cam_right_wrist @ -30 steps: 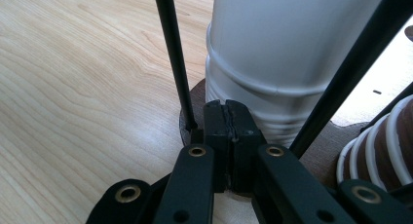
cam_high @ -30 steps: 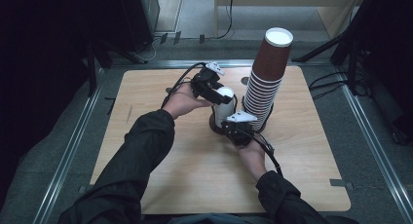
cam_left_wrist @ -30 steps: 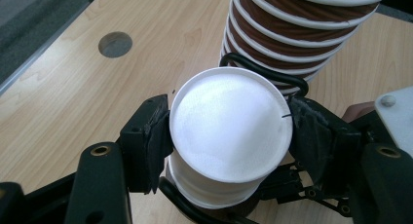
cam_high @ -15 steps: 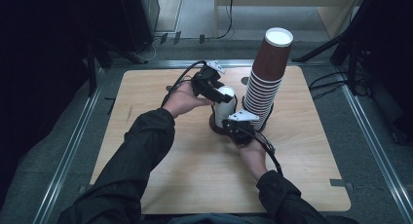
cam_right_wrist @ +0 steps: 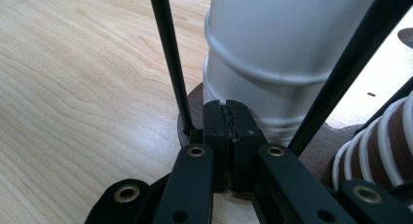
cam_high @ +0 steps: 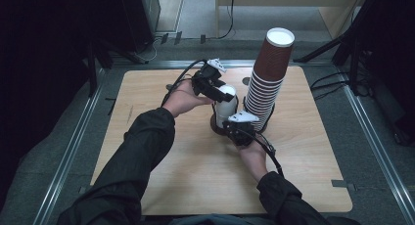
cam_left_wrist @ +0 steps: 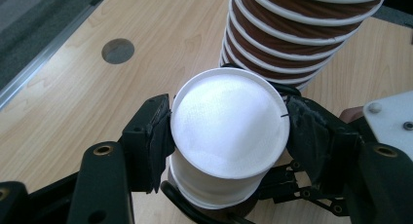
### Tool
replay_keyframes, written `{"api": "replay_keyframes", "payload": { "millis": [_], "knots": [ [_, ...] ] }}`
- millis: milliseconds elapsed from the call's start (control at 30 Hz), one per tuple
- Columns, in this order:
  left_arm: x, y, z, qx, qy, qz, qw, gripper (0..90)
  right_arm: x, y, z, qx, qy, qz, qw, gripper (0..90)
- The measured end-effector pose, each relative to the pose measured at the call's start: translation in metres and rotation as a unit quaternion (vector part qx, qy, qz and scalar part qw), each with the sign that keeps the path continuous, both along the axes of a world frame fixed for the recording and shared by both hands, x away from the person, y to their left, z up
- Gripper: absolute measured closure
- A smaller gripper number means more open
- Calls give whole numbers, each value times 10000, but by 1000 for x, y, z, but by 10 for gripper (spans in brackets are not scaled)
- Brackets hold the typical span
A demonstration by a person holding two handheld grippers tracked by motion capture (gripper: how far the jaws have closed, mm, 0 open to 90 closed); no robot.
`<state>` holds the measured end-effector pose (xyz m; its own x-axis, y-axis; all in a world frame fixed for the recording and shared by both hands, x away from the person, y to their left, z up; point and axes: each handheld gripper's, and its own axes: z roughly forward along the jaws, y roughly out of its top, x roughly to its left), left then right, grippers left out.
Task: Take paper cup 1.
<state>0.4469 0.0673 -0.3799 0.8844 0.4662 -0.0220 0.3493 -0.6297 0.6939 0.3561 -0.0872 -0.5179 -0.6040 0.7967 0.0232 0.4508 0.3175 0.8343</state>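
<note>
Wooden table [cam_high: 161,181] on a grey floor: white cups being separated in a black wire holder.

The left gripper [cam_left_wrist: 229,136] is clamped on the rim of the top white cup [cam_left_wrist: 229,126]; the right gripper [cam_right_wrist: 229,131], jaws pressed together, is at the holder base [cam_right_wrist: 192,109]. The cup is gripped but seemingly not yet lifted free. It stands upright at table centre, long axis vertical, closed bottom up; the brown cup stack [cam_high: 266,78] is at 3 o'clock.

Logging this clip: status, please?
Left gripper shut on white cup rim. Right gripper shut at holder base. Brown cup stack close beside.
</note>
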Motion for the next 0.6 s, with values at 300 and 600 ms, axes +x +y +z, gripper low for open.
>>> {"api": "replay_keyframes", "payload": {
  "millis": [300,600],
  "knots": [
    [-1,0,12,-9,-91,-21,10000,355,1,-1,0,19,10,-1,10000,860],
    [-4,4,31,-123,-200,-38,9997,356,1,-2,0,58,94,31,9999,861]
  ]
}}
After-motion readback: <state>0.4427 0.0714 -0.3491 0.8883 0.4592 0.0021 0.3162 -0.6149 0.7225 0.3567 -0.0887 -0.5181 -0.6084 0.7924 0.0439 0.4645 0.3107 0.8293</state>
